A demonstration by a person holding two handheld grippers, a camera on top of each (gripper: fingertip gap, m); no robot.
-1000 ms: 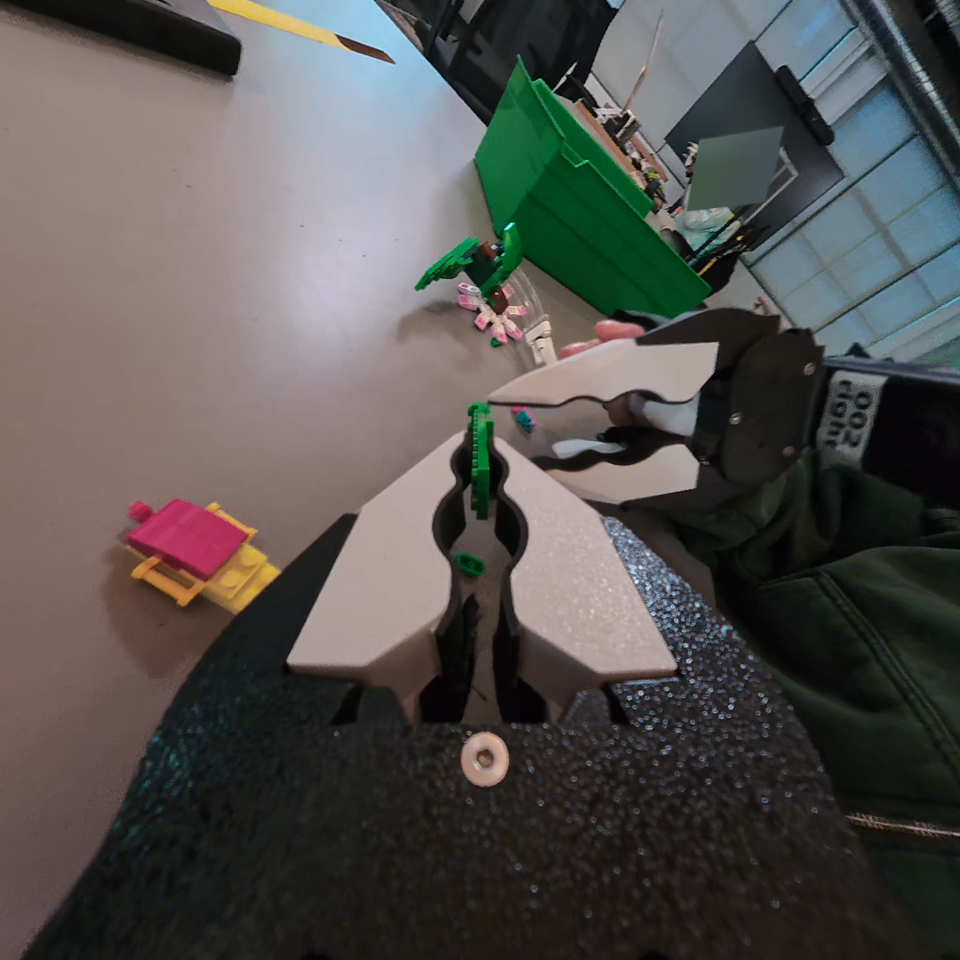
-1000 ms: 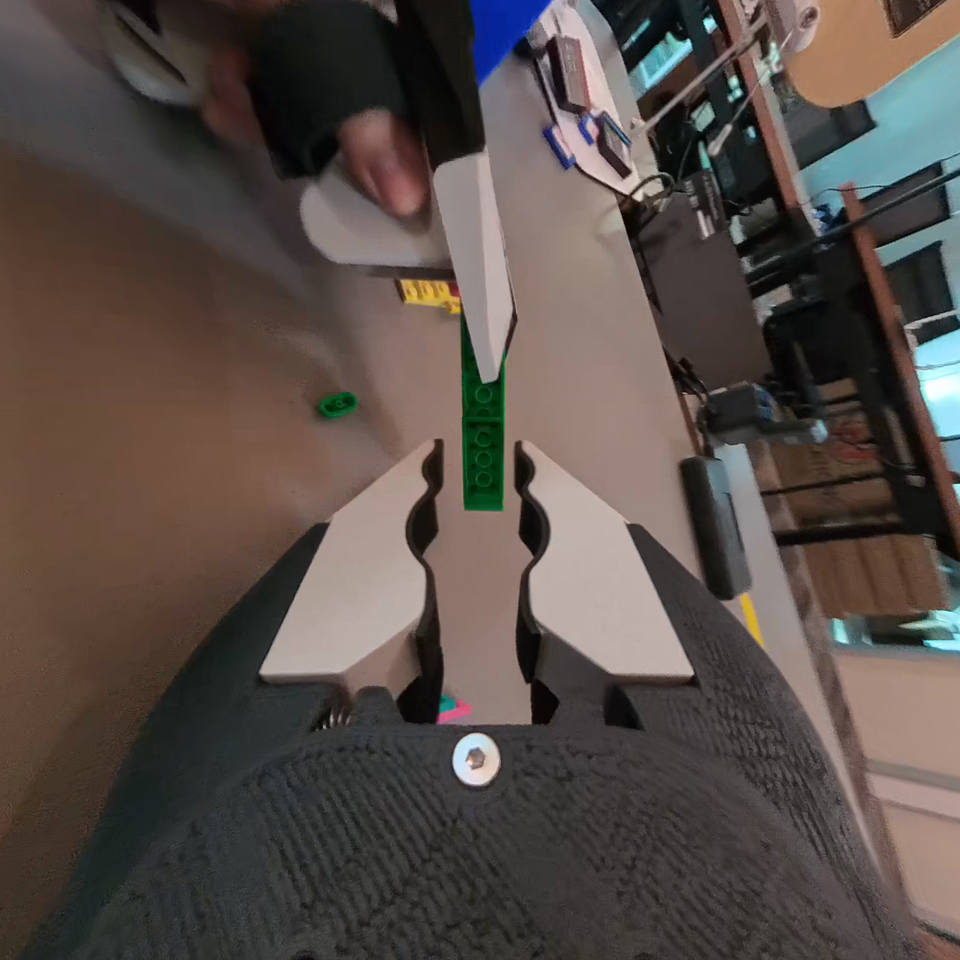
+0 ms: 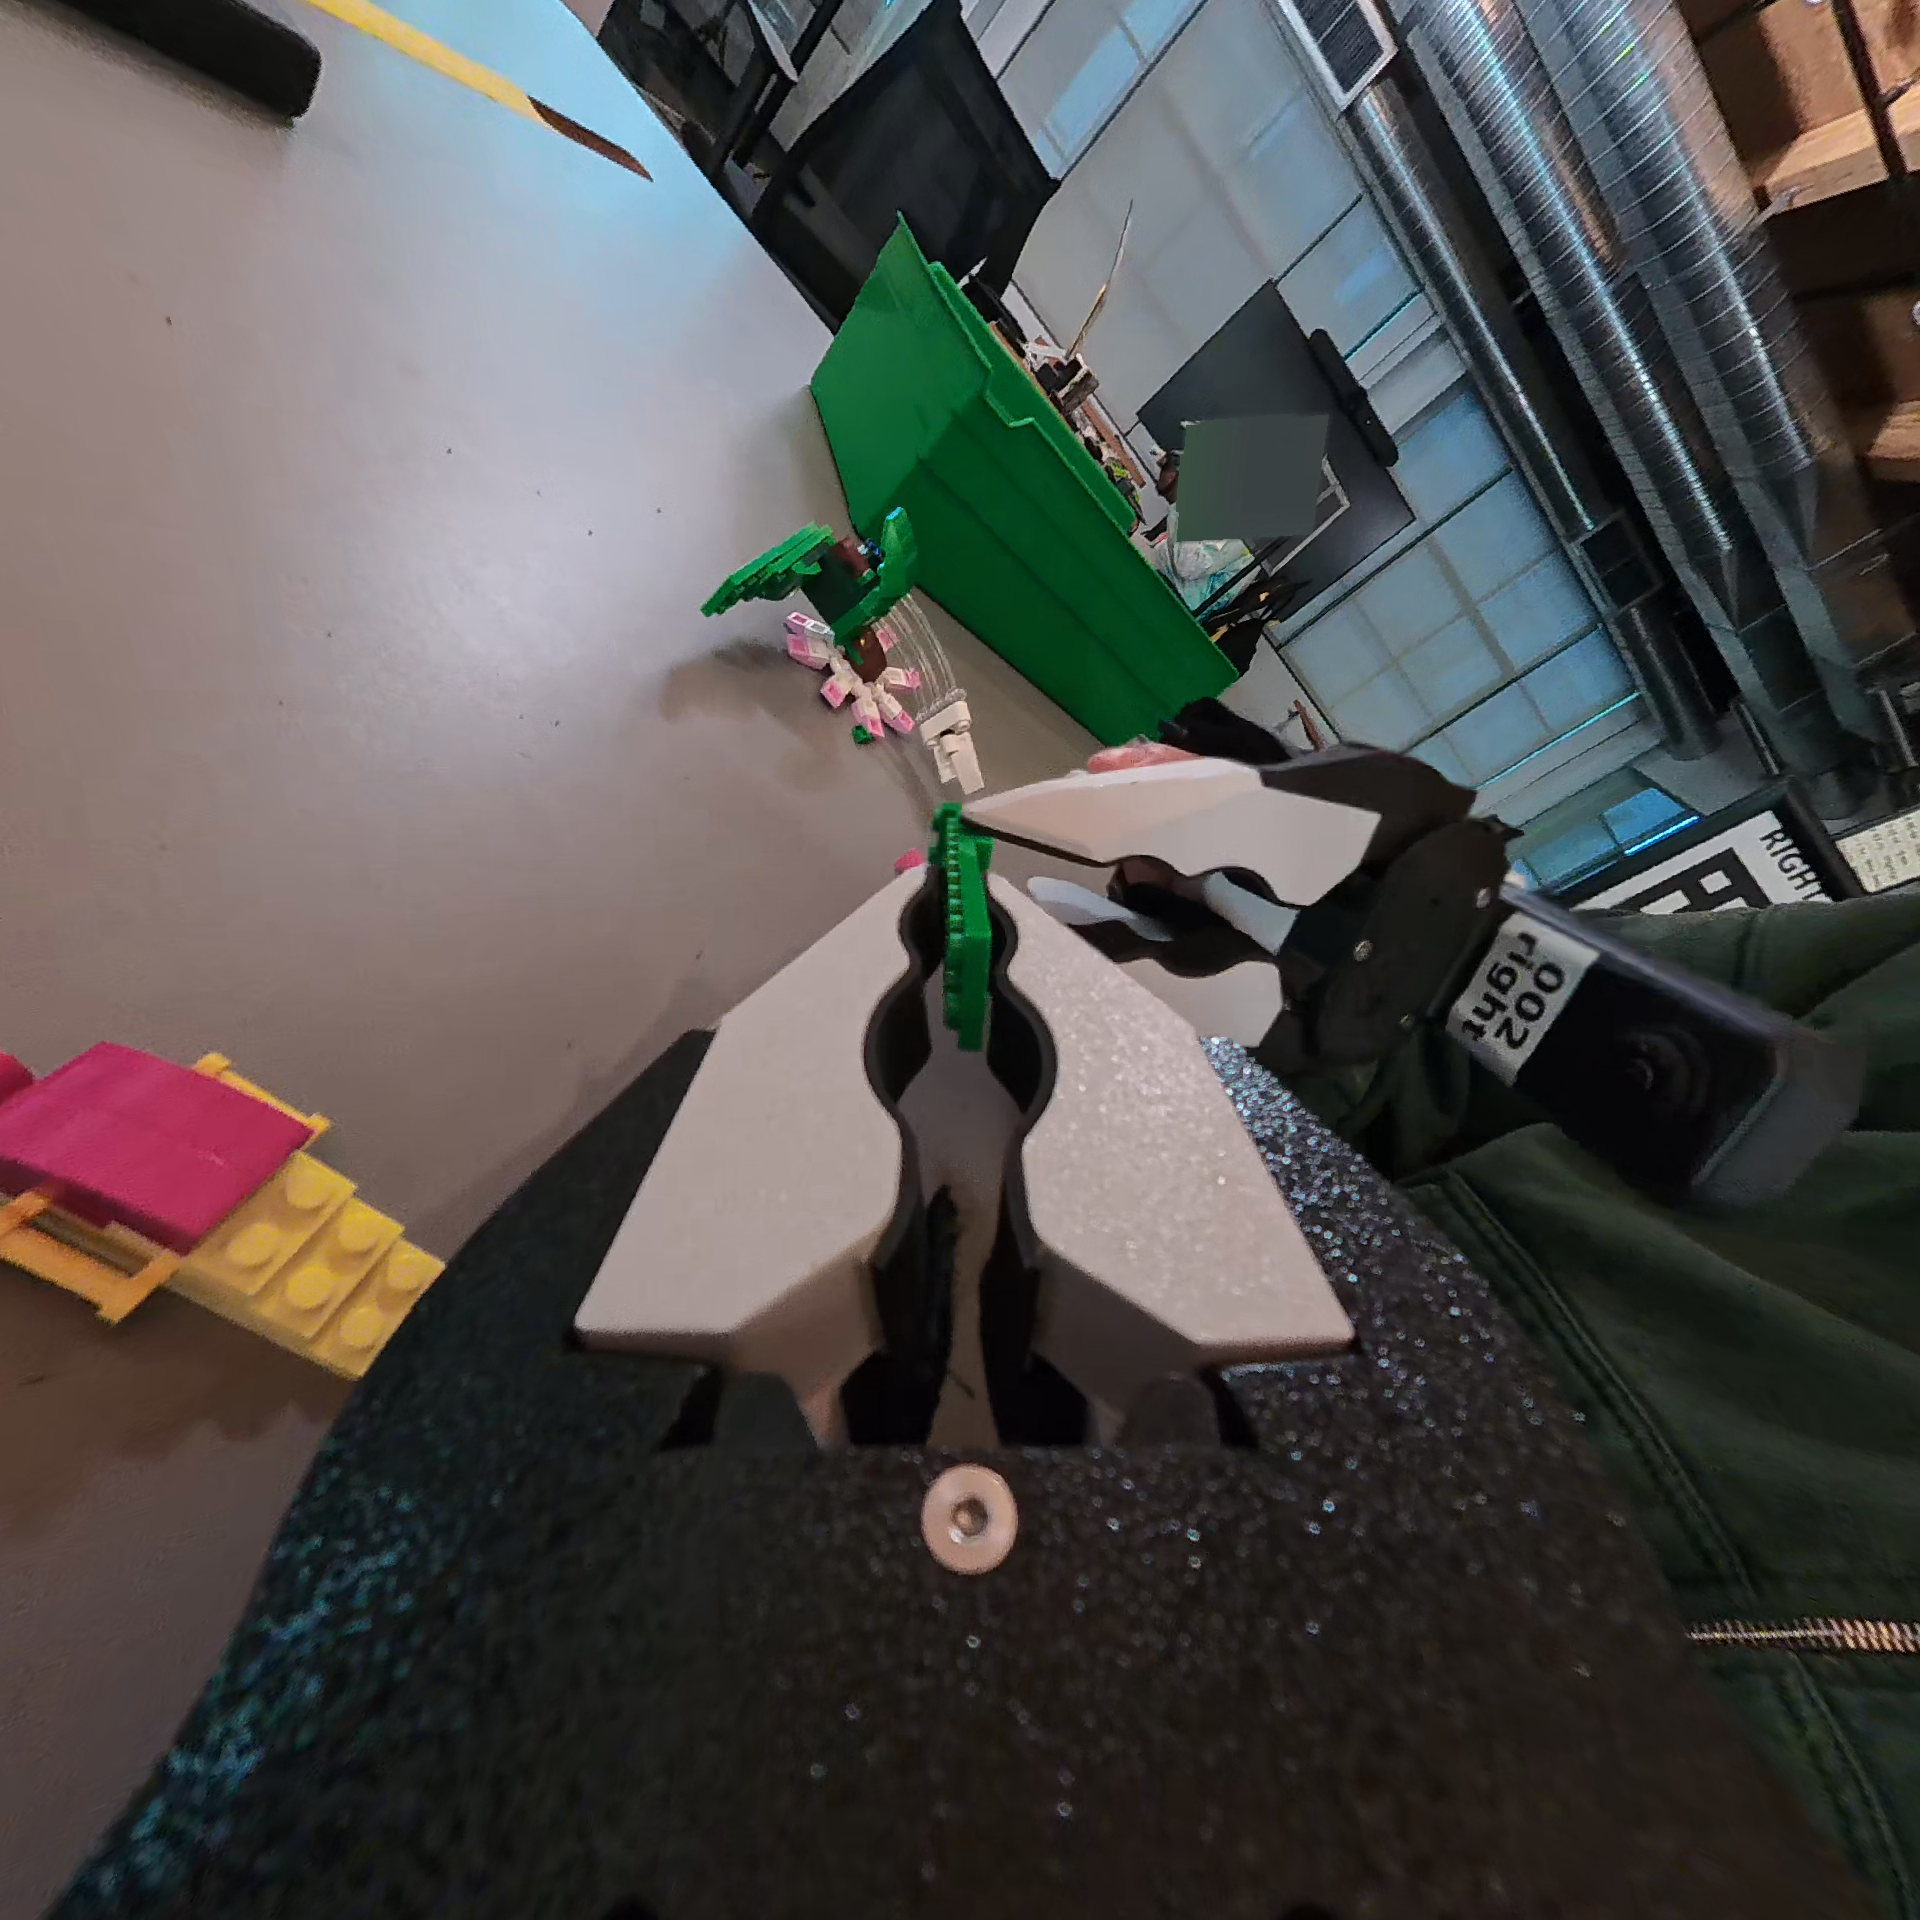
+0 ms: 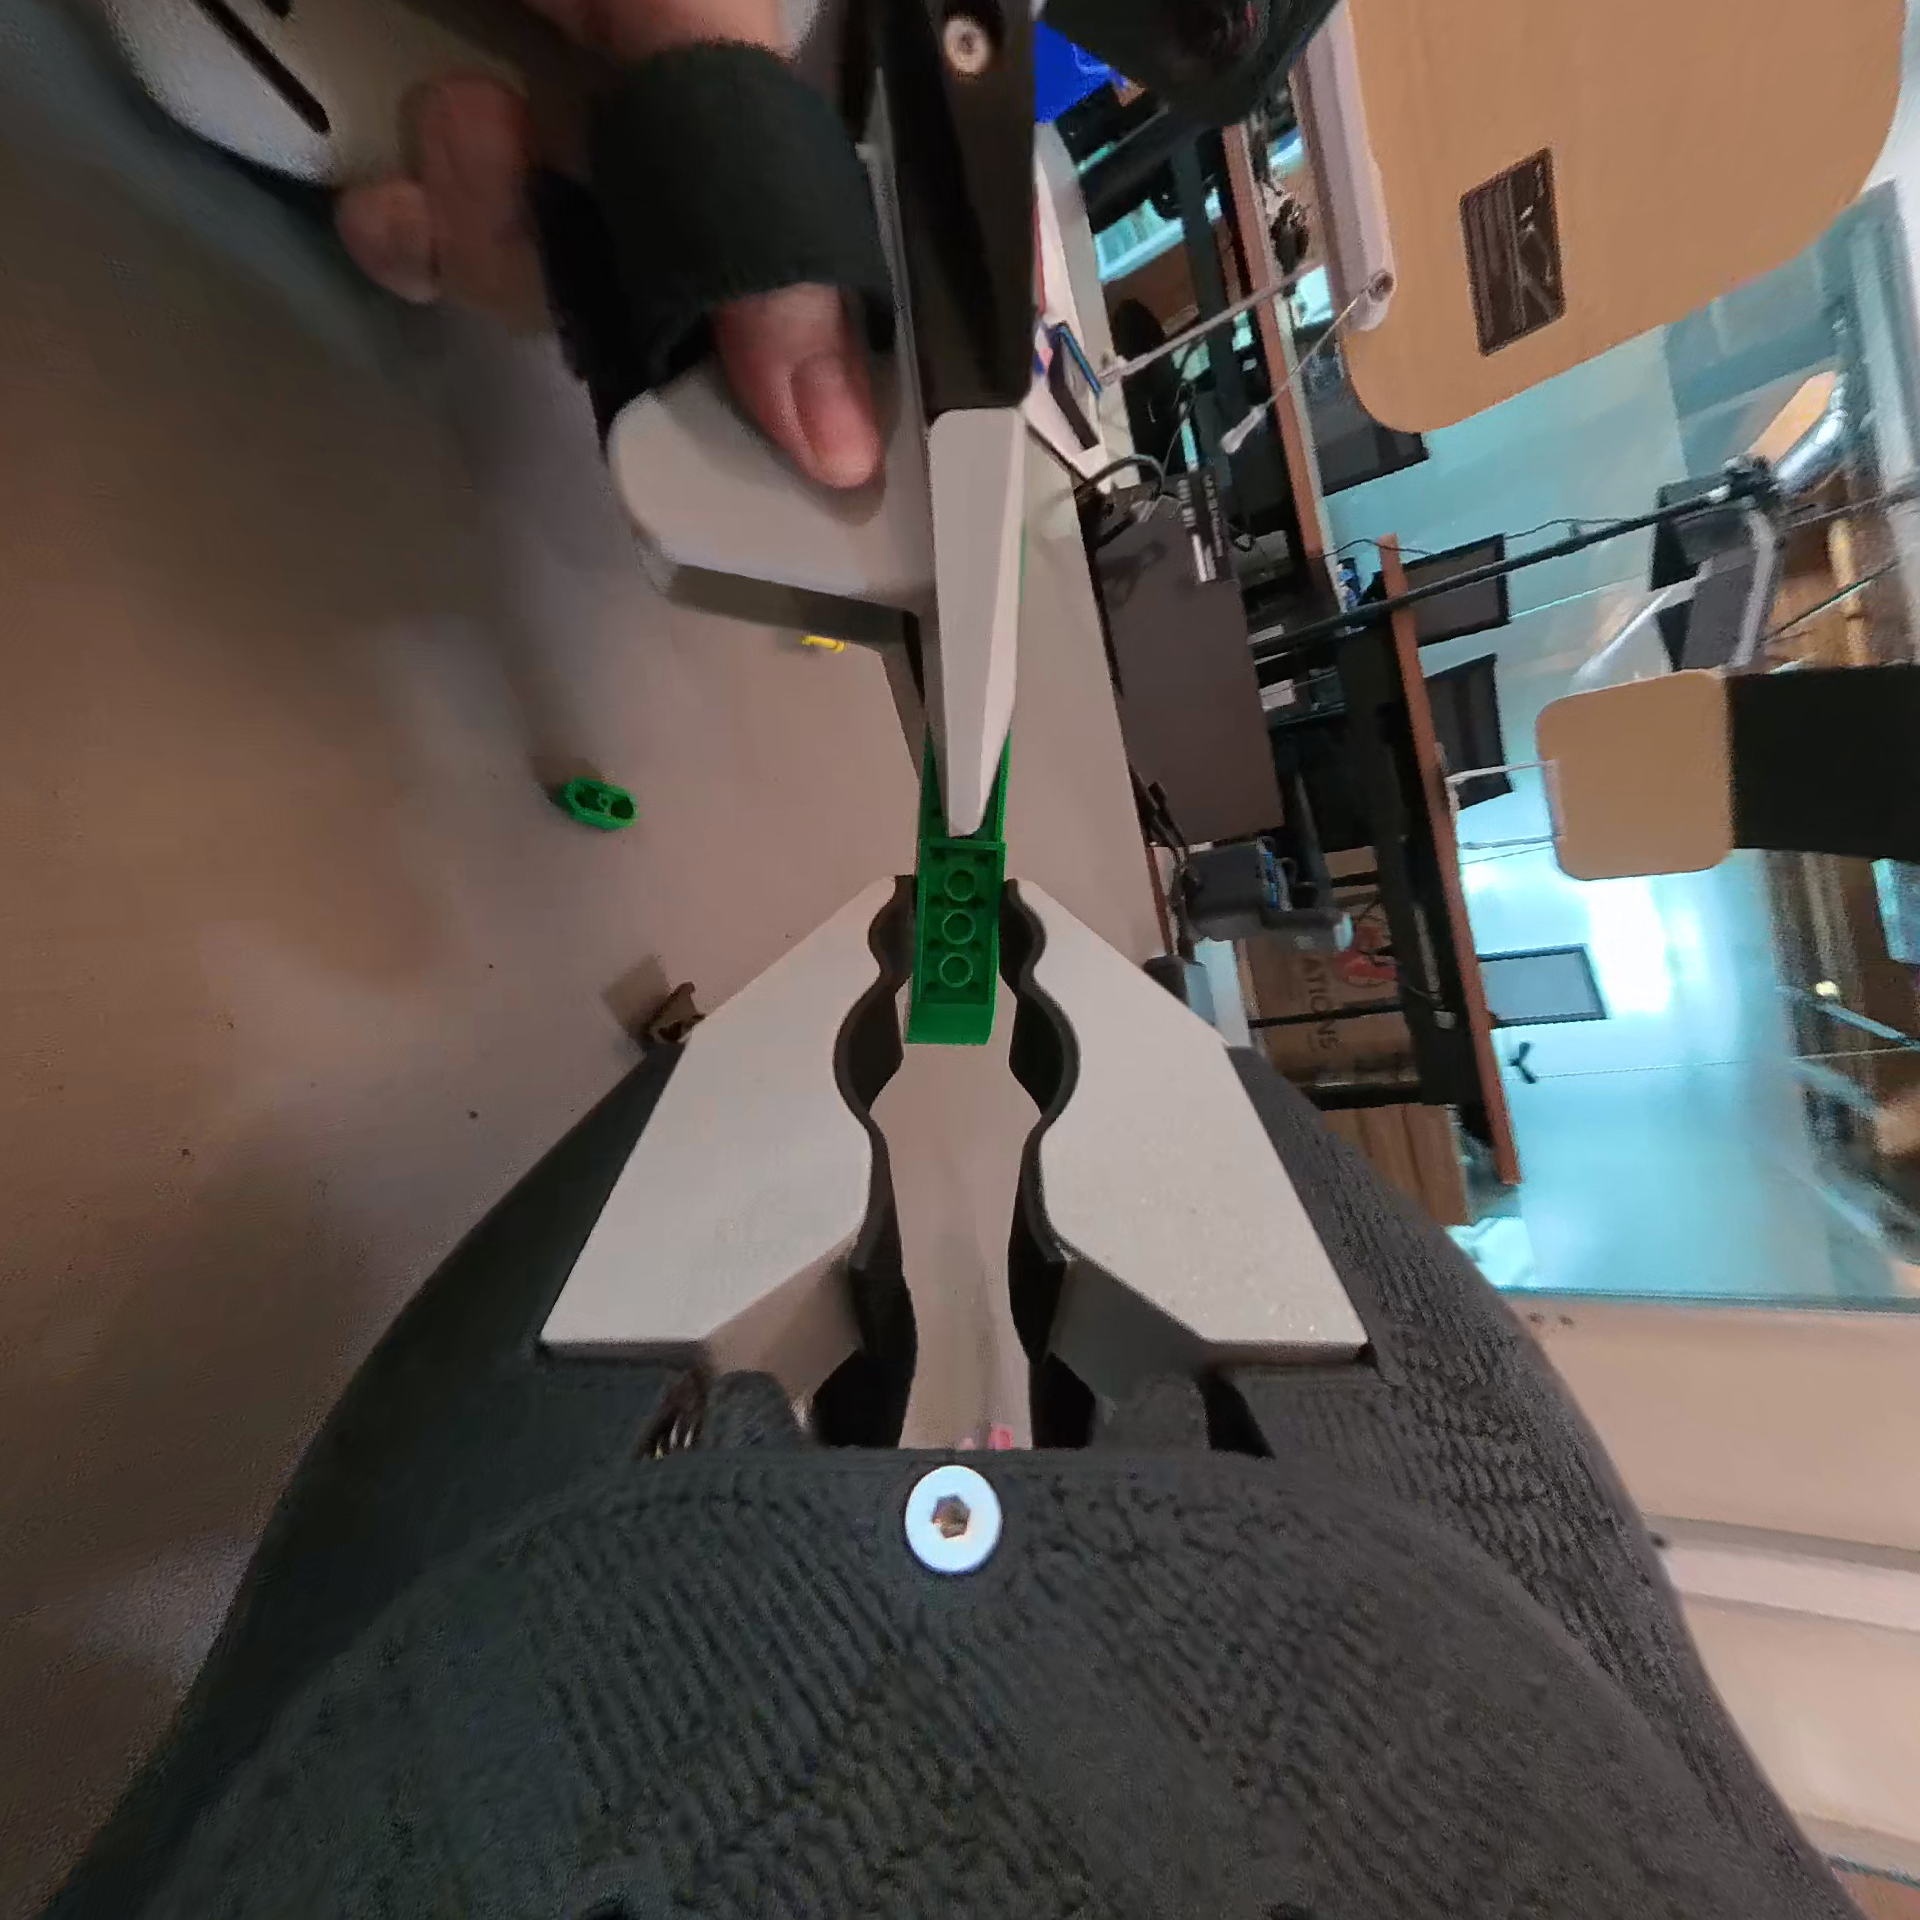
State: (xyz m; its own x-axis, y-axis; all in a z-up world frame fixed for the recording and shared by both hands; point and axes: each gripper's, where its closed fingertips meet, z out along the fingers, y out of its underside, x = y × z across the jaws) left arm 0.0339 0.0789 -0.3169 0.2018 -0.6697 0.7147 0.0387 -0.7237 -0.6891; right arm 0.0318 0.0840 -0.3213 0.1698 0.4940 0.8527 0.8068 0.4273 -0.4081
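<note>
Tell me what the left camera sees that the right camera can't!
Only the left view shows the green bin, a toy plant and the pink-and-yellow brick toy. Only the right view shows a small green oval piece on the table. Both show the long green brick, pinched by the left tongs with the right tongs around its other end.

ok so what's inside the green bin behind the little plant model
The green bin is seen side-on from the left wrist view, so its inside is hidden by its wall. Only some clutter pokes above its rim, too small to identify.
</note>
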